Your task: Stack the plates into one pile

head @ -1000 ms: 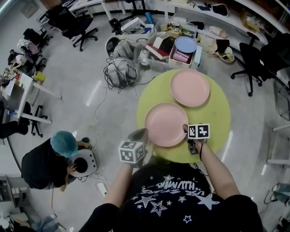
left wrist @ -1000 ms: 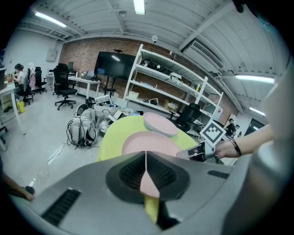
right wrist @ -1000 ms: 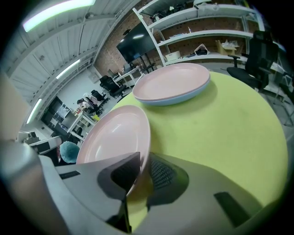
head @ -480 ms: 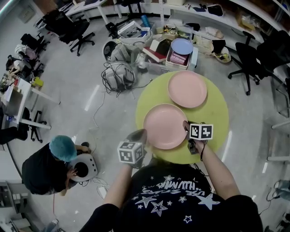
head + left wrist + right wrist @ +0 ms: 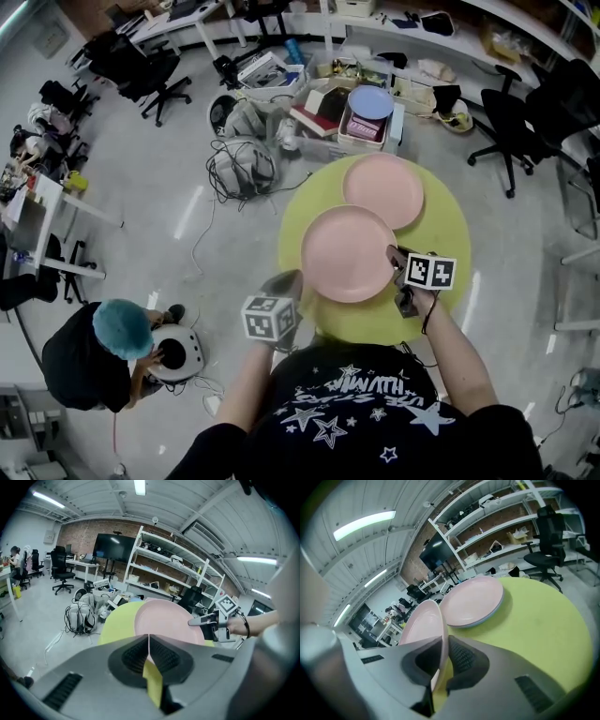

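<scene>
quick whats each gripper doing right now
left gripper: shut, holding nothing
right gripper: jaws just closed, shut on the rim of the near pink plate

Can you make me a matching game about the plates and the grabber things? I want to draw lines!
Things:
1. near pink plate
2. far pink plate
3. blue plate
4. left gripper

Where or how:
A. shut, holding nothing
B. flat at the yellow table's far side
C. pinched at its rim by the right gripper
D. on a box beyond the table

Pairs: 1-C, 2-B, 3-D, 4-A. The right gripper's jaws have just closed on the near plate's rim.
</scene>
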The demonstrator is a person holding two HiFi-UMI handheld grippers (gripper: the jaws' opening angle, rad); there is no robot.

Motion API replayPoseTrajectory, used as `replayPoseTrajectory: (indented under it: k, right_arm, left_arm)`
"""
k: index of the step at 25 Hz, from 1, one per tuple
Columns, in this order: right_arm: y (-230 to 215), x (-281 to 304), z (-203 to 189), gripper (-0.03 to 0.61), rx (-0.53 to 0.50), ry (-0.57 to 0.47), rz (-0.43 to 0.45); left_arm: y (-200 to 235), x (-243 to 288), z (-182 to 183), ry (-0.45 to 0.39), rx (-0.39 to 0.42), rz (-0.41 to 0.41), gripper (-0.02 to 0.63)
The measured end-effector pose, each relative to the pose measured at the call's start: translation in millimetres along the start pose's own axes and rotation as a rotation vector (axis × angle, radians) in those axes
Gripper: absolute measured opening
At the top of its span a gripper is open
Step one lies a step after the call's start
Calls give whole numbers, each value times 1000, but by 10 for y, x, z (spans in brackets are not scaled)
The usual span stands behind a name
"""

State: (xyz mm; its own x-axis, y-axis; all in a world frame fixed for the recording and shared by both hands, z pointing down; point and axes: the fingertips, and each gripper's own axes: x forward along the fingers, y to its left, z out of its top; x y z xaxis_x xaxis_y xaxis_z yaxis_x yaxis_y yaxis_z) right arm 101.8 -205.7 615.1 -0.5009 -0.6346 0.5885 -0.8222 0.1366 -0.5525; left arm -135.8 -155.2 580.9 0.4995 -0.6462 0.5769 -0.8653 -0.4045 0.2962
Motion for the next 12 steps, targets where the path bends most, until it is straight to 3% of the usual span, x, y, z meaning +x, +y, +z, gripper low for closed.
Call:
replayPoseTrajectory:
  k: [12]
  right_arm:
    - [-777, -231, 604, 34, 265, -187, -107]
  left_arm:
    - [-85, 273, 182, 10, 21, -29, 18]
